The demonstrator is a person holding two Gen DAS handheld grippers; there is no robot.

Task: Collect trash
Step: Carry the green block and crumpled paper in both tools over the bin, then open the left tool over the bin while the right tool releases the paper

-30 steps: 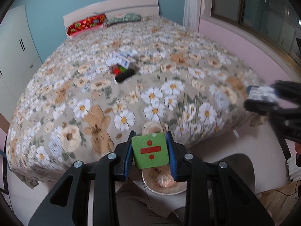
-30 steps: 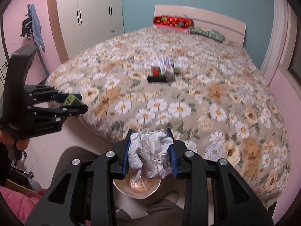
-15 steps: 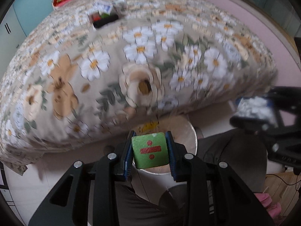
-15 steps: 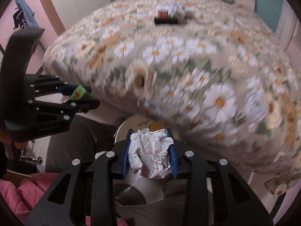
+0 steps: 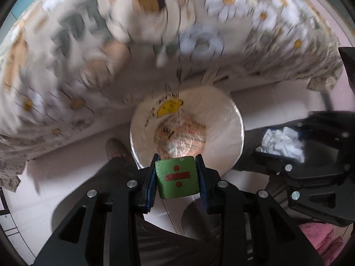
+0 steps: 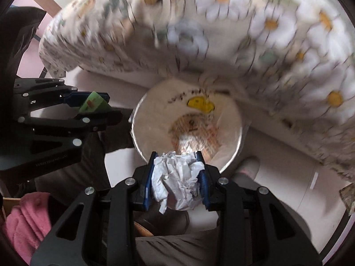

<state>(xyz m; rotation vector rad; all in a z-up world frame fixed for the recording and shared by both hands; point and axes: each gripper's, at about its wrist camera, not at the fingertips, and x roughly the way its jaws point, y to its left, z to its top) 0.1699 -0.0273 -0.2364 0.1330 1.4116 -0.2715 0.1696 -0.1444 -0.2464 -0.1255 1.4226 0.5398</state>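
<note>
Left wrist view: the left gripper (image 5: 176, 180) is clenched on a green block (image 5: 176, 180), blue pads pressed to both its sides, the top face showing a red division sign. Just beyond the block — below it, since the gripper points down — sits a white bin (image 5: 224, 119) on the pale floor (image 5: 73, 168), lined with clear plastic, its mouth round and open; a yellow shape (image 5: 169, 108) is printed on its far inner wall and some printed wrappers (image 5: 184, 133) lie at the bottom. The bin stands right at the foot of a bed whose floral cover (image 5: 88, 55) hangs down behind it, heavily blurred. To the right, beside the bin's rim, the right gripper (image 5: 281, 144) grasps a paper wad (image 5: 283, 143). A shoe (image 5: 115, 147) and dark trouser leg show left of the bin. Right wrist view: the right gripper (image 6: 176, 182) is squeezed tight on the crumpled white paper wad (image 6: 176, 181), which bulges out between the pads and hangs over the near rim of the bin (image 6: 155, 106). At left the left gripper (image 6: 93, 106) holds the green block (image 6: 94, 105) just beside the bin's left rim — not over the opening as far as this view tells. A pink cloth (image 6: 26, 219) lies at the near left, and another foot (image 6: 248, 166) rests on the floor near the bin's right side.
</note>
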